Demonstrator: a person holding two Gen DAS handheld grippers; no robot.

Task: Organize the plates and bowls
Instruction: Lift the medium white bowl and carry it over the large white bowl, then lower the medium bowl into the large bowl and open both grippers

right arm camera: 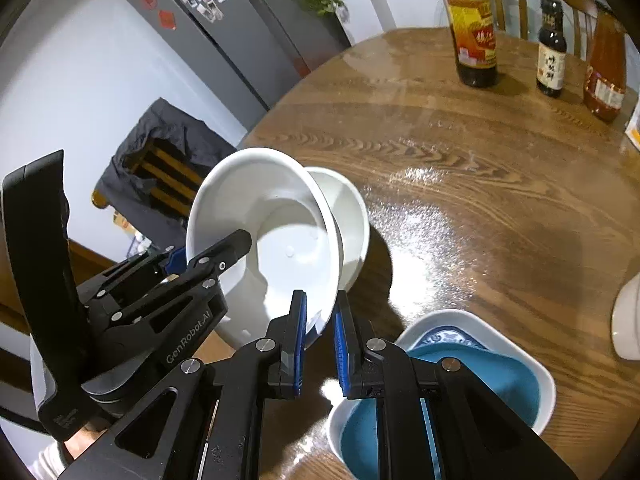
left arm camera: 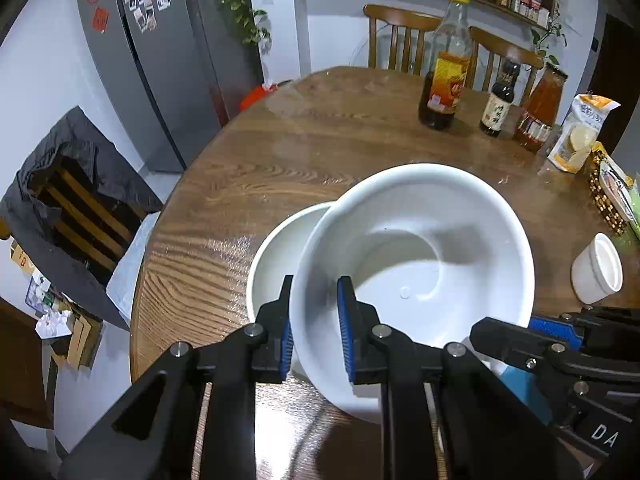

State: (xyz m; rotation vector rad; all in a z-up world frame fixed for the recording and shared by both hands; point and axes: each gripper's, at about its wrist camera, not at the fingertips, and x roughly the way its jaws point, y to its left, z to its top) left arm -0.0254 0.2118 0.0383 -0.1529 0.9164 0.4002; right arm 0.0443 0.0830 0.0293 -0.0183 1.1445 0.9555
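both cameras sit close behind their claws, looking down across the surface (left arm camera: pixel 320 140); both see the white bowl (left arm camera: pixel 432 248) (right arm camera: pixel 280 220).

Bare tabletop (right arm camera: pixel 460 184) beyond the bowls (right arm camera: pixel 280 232); bottles (right arm camera: pixel 474 32) at far edge.

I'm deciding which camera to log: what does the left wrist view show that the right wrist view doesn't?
Only the left wrist view shows the white cup and the snack packets. Only the right wrist view shows the blue dish in a white tray. Both show the tilted white bowl held by the left gripper and right gripper, and a second bowl beneath.
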